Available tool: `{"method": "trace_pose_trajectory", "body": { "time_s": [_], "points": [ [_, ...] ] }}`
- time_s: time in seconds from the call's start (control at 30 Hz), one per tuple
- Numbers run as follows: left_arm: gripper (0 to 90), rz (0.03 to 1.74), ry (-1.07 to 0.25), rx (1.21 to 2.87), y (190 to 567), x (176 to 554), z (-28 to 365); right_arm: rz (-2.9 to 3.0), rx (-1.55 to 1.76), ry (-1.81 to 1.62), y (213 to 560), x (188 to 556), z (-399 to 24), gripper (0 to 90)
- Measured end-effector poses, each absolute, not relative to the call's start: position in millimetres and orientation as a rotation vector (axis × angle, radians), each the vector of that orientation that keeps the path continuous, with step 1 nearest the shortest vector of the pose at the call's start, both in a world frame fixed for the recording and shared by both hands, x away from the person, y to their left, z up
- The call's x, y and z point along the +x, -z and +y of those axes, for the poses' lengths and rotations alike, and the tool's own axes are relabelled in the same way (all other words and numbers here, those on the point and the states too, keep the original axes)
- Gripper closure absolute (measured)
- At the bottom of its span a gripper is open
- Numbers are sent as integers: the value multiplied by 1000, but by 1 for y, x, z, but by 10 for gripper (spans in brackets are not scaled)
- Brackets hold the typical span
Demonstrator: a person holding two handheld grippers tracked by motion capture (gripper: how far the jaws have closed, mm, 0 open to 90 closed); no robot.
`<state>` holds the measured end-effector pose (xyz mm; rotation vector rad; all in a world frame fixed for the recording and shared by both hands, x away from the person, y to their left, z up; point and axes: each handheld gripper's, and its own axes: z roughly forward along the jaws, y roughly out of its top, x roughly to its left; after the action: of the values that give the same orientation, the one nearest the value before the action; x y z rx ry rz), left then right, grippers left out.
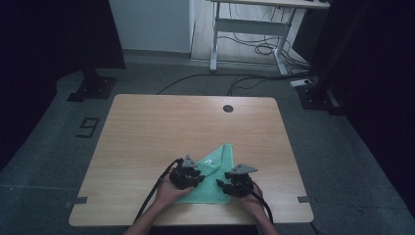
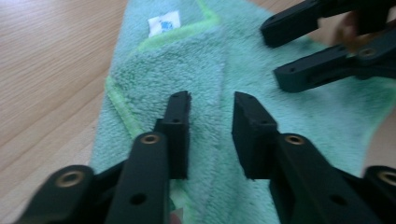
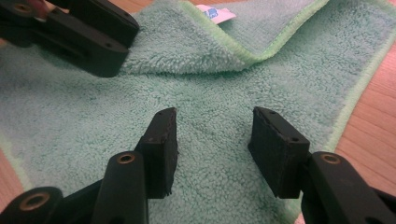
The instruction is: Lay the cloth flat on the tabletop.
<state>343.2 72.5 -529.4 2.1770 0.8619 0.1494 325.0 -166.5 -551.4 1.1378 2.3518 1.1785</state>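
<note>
Gaping left claw [image 2: 212, 114] (empty) over towel [image 2: 187, 65]

A floor marking [image 1: 88, 127] reads "9"; the towel's white tag [image 2: 164, 22] is illegible.

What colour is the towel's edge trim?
Brighter lime green against the mint-green towel; clearest in the right gripper view.

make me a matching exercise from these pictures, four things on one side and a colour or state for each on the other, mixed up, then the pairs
Things
1. towel
2. left gripper
3. tag on the towel
4. grommet in the table

Colour or state
A. white with a blue mark
B. dark and round, near the far edge
C. green, partly folded over itself
D. jaws apart over the towel

Pairs: 1-C, 2-D, 3-A, 4-B
</note>
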Motion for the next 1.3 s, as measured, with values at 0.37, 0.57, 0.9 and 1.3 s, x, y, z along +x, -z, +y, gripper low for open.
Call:
{"method": "trace_pose_trajectory", "body": {
  "time_s": [0.37, 0.57, 0.9, 1.3],
  "points": [
    [589, 1034, -181, 2062, 518, 376, 99, 2349, 1144, -1185, 552, 326, -168, 506],
    [537, 1039, -184, 2093, 531, 381, 84, 2348, 1145, -1191, 552, 326, -168, 505],
    [789, 964, -290, 2112, 535, 373, 78, 2347, 1143, -1191, 552, 325, -168, 503],
    [855, 943, -333, 2022, 510, 369, 97, 2347, 1150, -1204, 552, 326, -169, 501]
  ]
}}
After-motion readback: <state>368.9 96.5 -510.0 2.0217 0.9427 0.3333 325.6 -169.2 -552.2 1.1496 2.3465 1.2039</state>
